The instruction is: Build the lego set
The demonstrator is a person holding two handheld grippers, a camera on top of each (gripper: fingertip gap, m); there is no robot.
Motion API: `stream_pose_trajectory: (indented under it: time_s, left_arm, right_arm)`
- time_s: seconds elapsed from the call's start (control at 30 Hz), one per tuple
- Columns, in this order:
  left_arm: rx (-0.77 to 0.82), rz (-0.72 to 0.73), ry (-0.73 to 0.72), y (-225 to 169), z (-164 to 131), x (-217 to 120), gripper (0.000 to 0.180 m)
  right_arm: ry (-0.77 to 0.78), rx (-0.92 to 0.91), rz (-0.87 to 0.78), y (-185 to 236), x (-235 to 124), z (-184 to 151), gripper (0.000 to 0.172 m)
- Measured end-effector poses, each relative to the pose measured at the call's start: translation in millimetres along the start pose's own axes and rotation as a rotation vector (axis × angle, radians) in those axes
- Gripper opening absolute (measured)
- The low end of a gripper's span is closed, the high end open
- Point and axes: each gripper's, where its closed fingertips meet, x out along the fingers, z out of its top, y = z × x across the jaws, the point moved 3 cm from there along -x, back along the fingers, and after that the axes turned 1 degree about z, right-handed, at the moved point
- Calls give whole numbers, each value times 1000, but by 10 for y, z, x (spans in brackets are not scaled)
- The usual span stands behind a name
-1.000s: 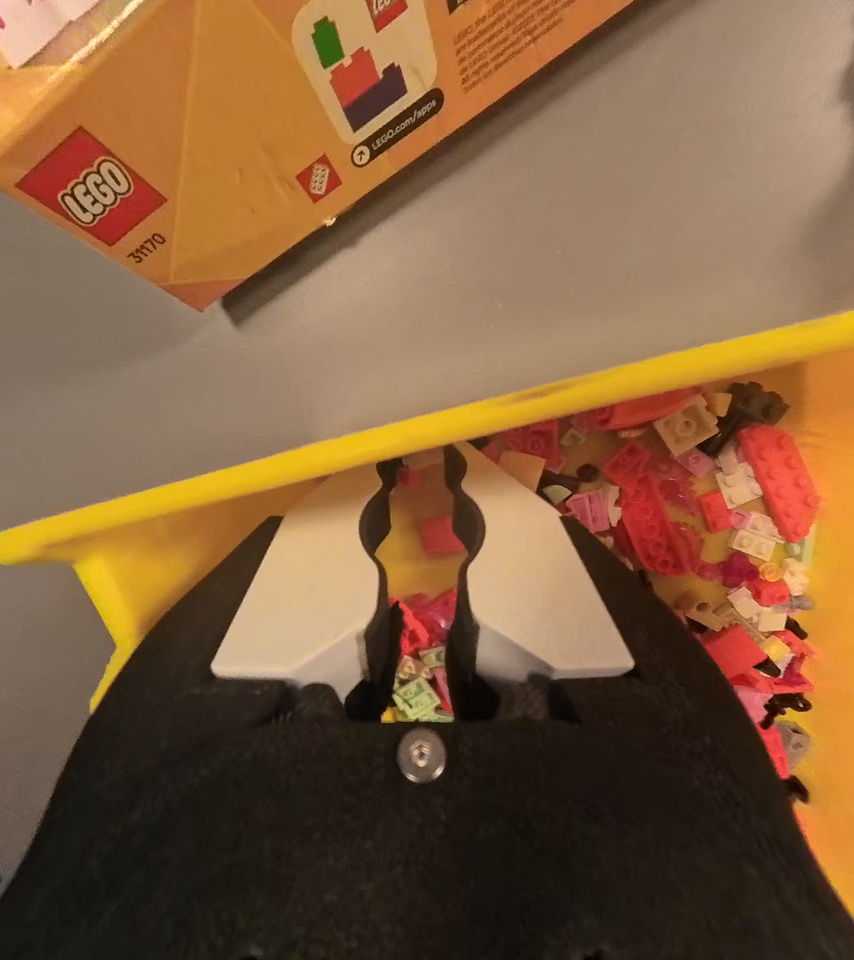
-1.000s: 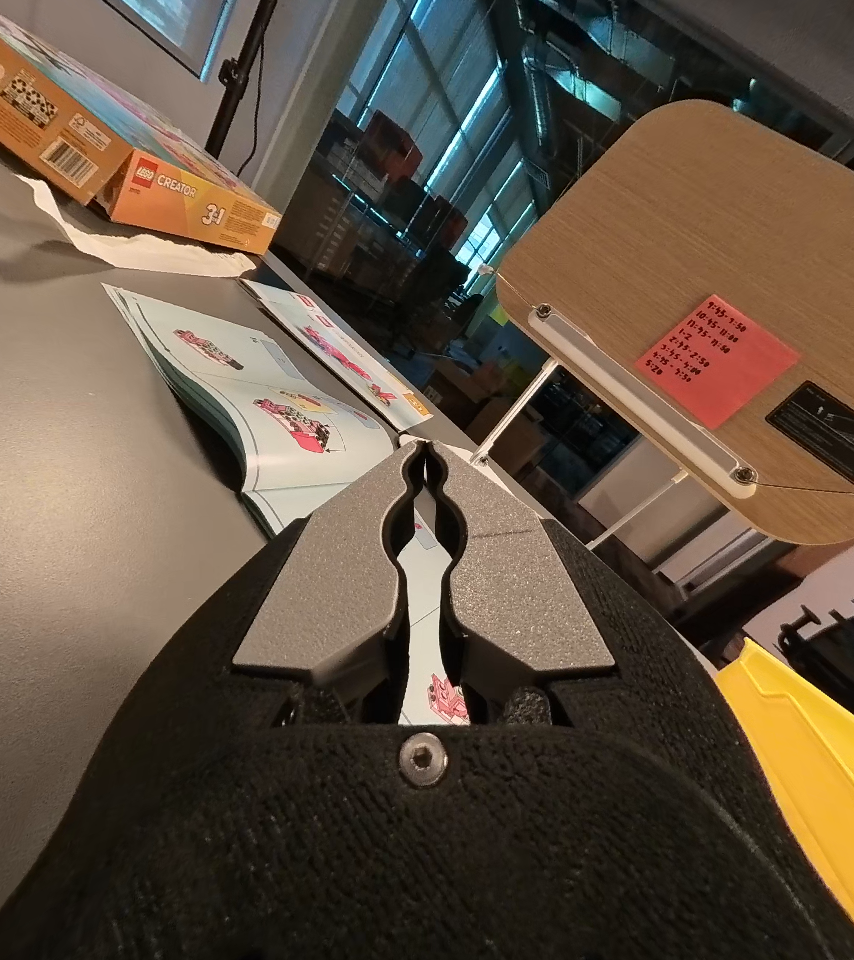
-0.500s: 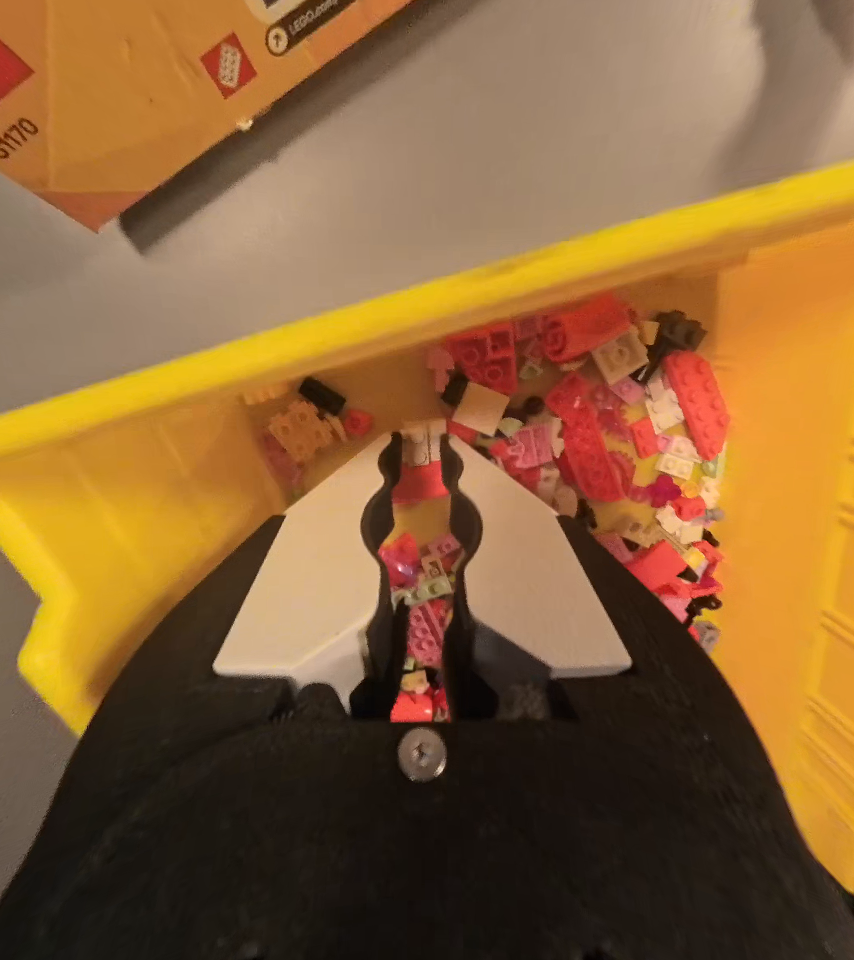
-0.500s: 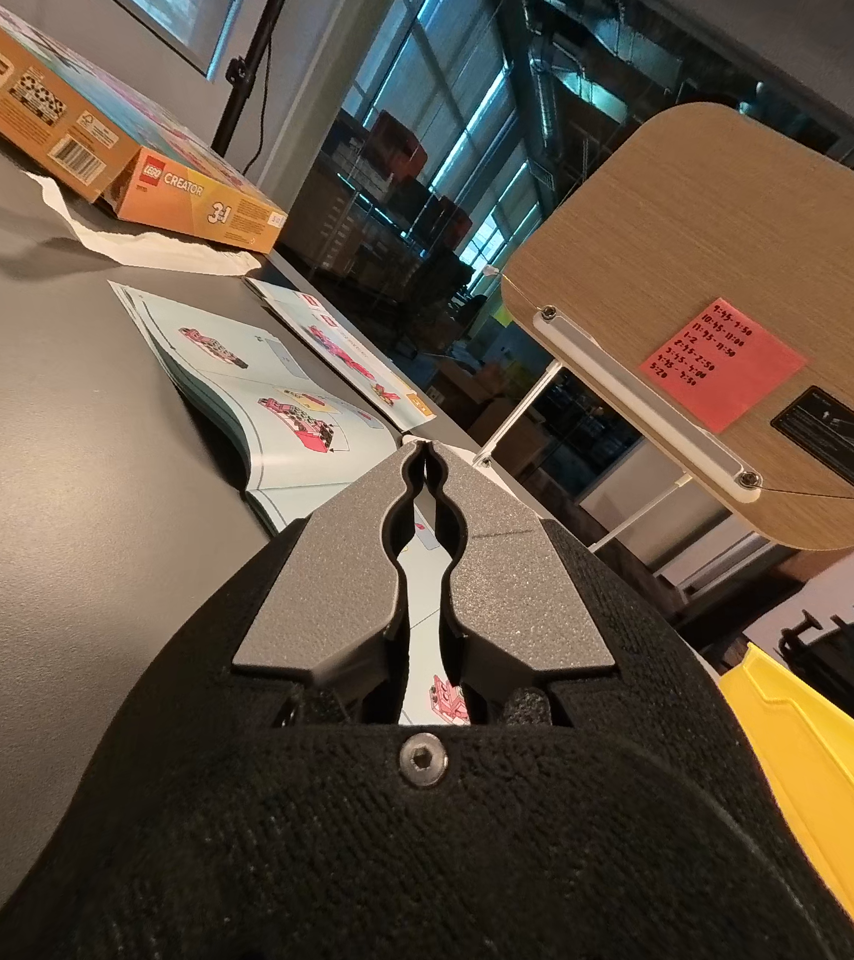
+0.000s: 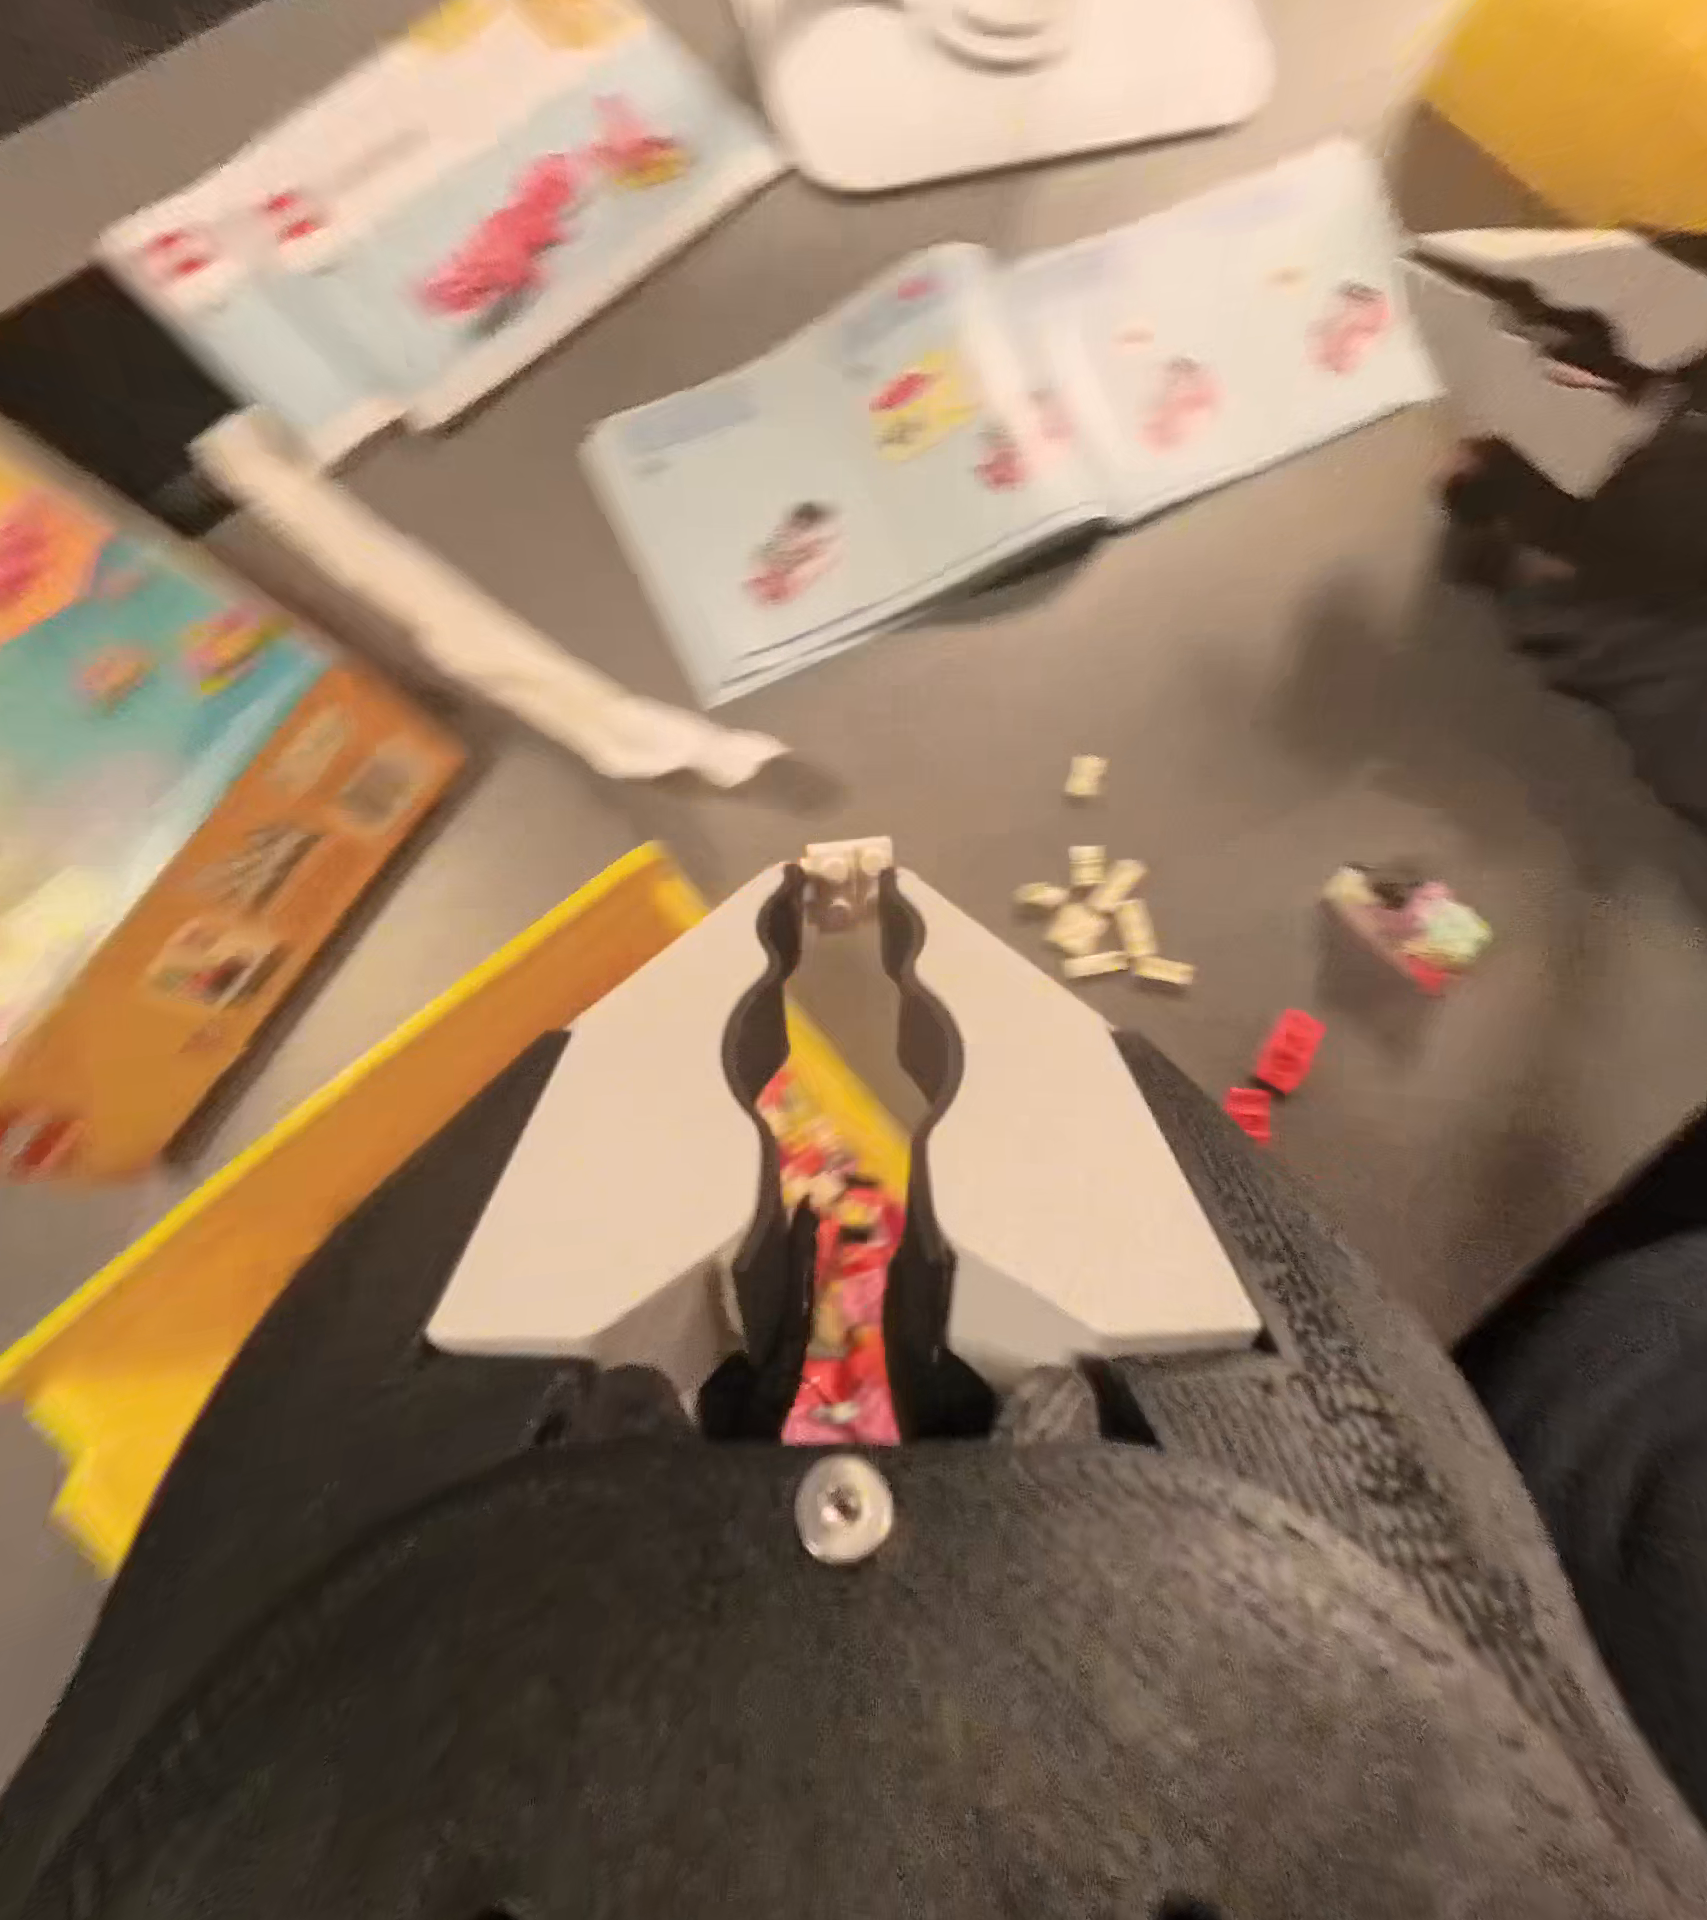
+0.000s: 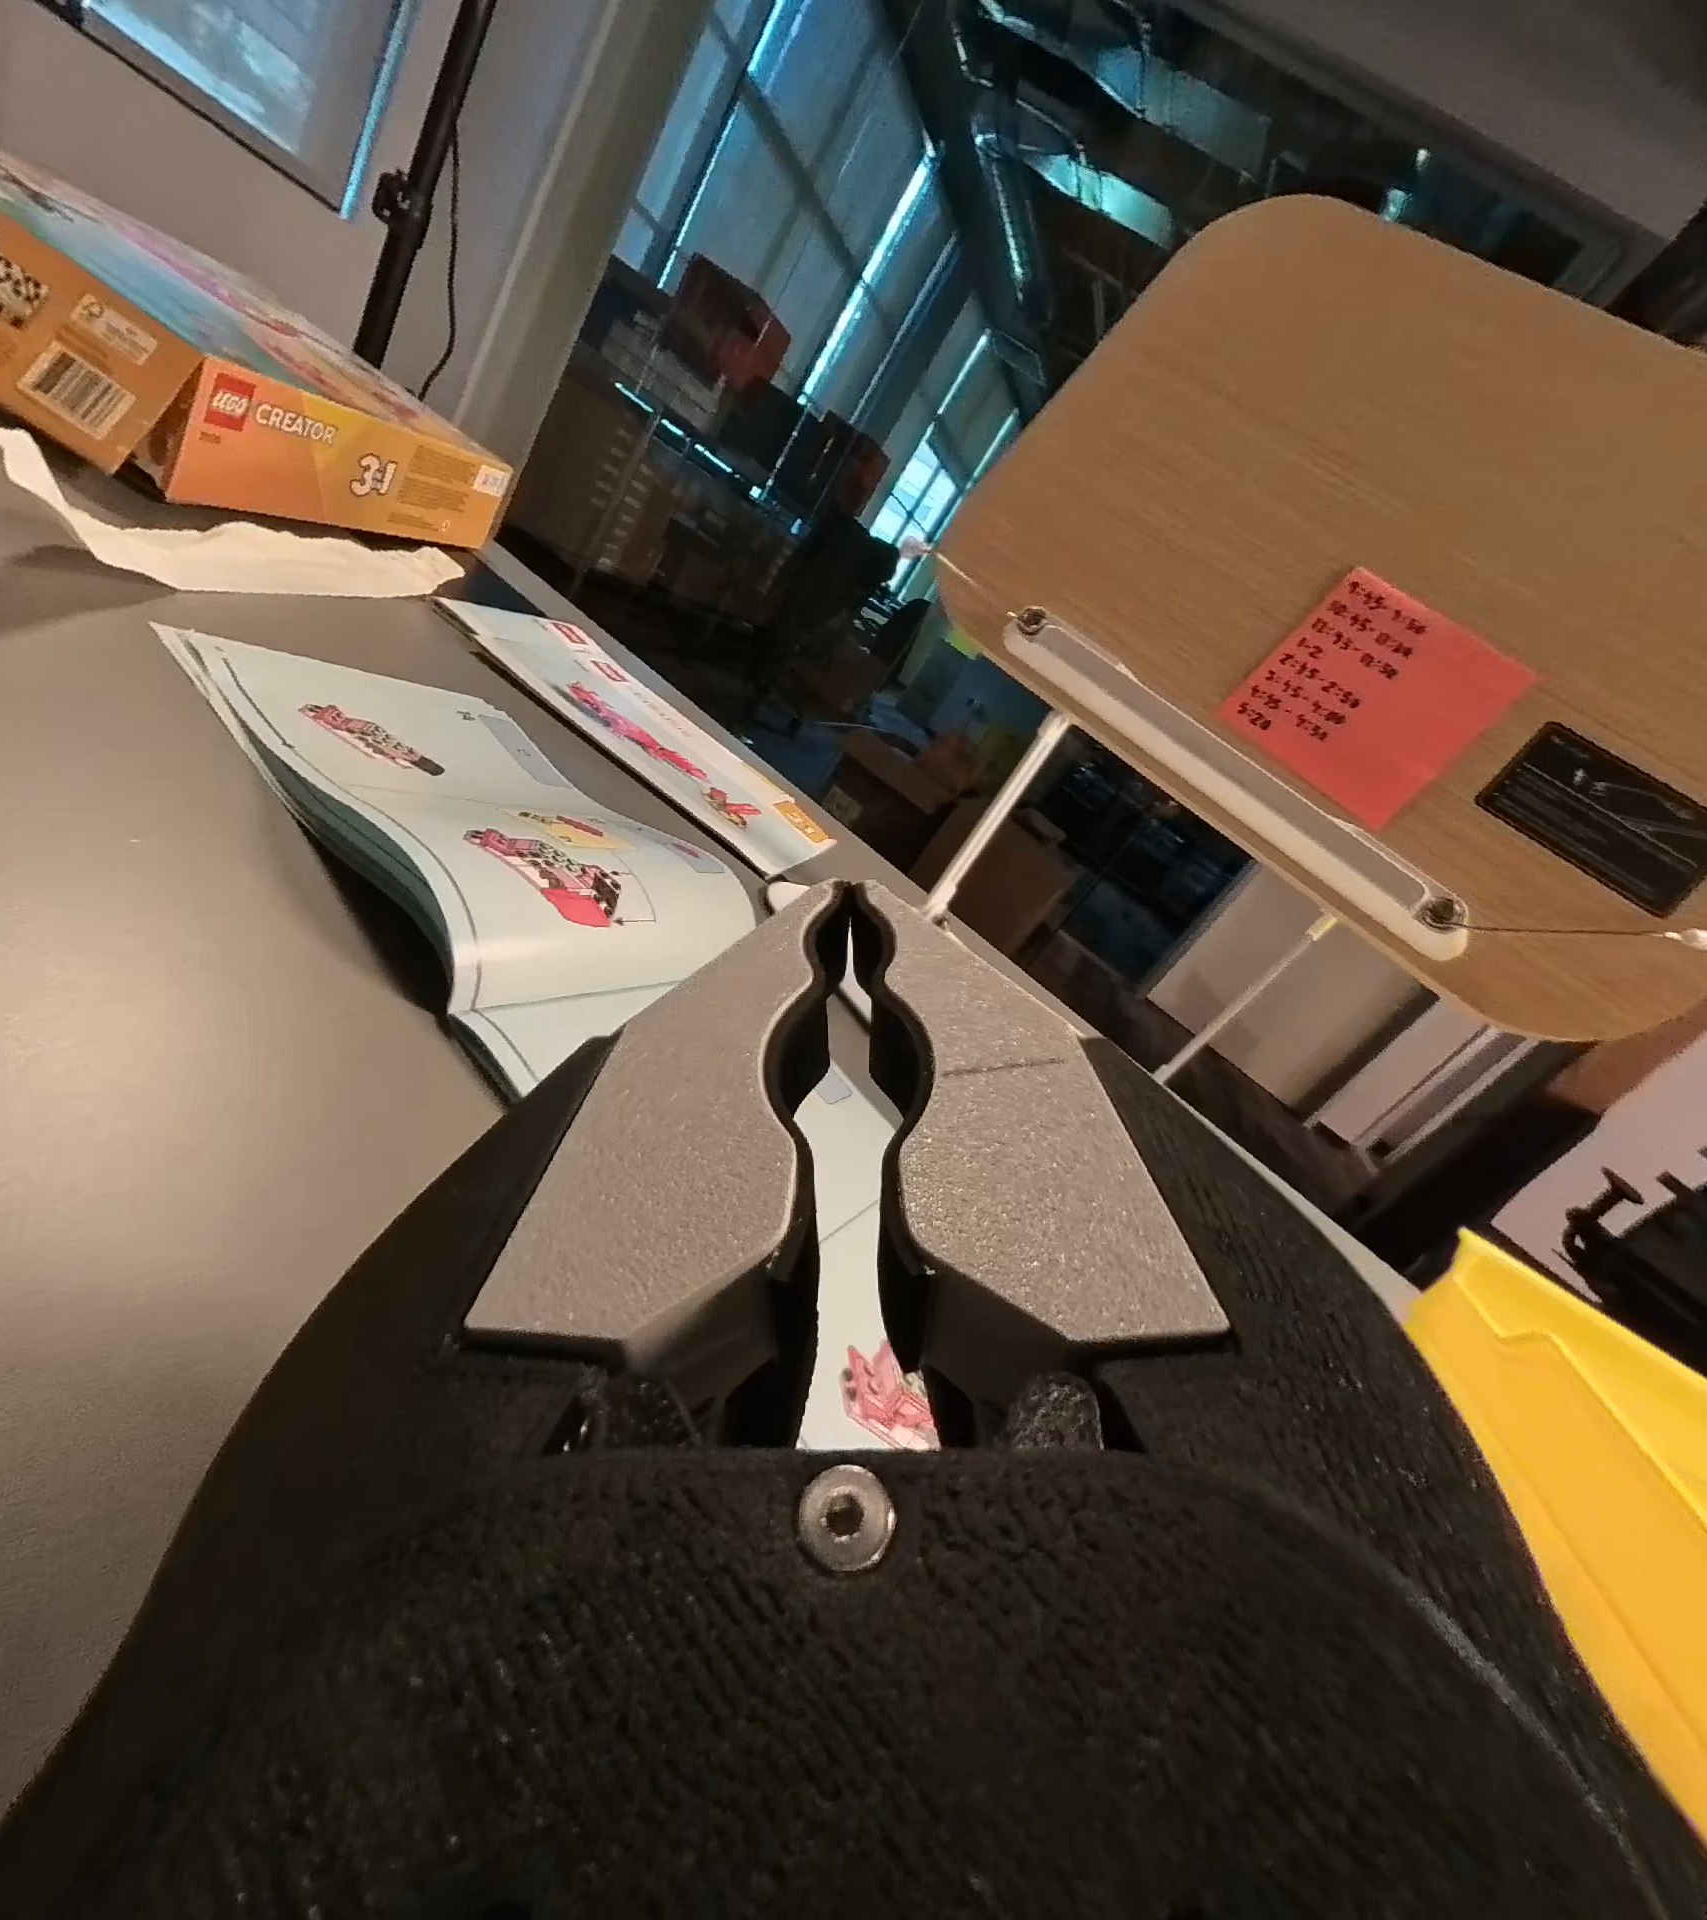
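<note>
The left tongs [image 5: 847, 883], clamped on a small white stud plate [image 5: 845, 871], hang above the grey surface [image 5: 1088, 665] just beyond the yellow bin's rim [image 5: 392, 1029], near loose cream pieces [image 5: 1103, 920], while the right tongs [image 6: 850, 920] rest pressed together, bare, over an open instruction booklet [image 6: 475, 821].

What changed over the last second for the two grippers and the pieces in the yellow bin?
The left gripper has lifted out of the yellow bin, away from the piled pieces, and now hangs over the grey table with a small white brick clamped between its fingers. The right gripper stayed shut and empty above the open booklet.
</note>
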Motion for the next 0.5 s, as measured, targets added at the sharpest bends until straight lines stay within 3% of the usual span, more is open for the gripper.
stream_pose_trajectory:
  time_s: [0.1,0.23,0.37,0.5]
  left_arm:
    - [141,-149,117,-647,81,469,14]
    - [284,-281,309,-1305,-156,1159,13]
    - [370,-312,414,-1620,-339,1634,14]
    - [406,-310,485,-1768,-433,1891,14]
  right_arm:
    - [-10,23,-20,-47,-24,8,0]
    - [-23,32,-21,-57,-40,21,0]
    - [-27,32,-16,-50,-33,26,0]
    - [-36,39,-21,-66,-39,35,0]
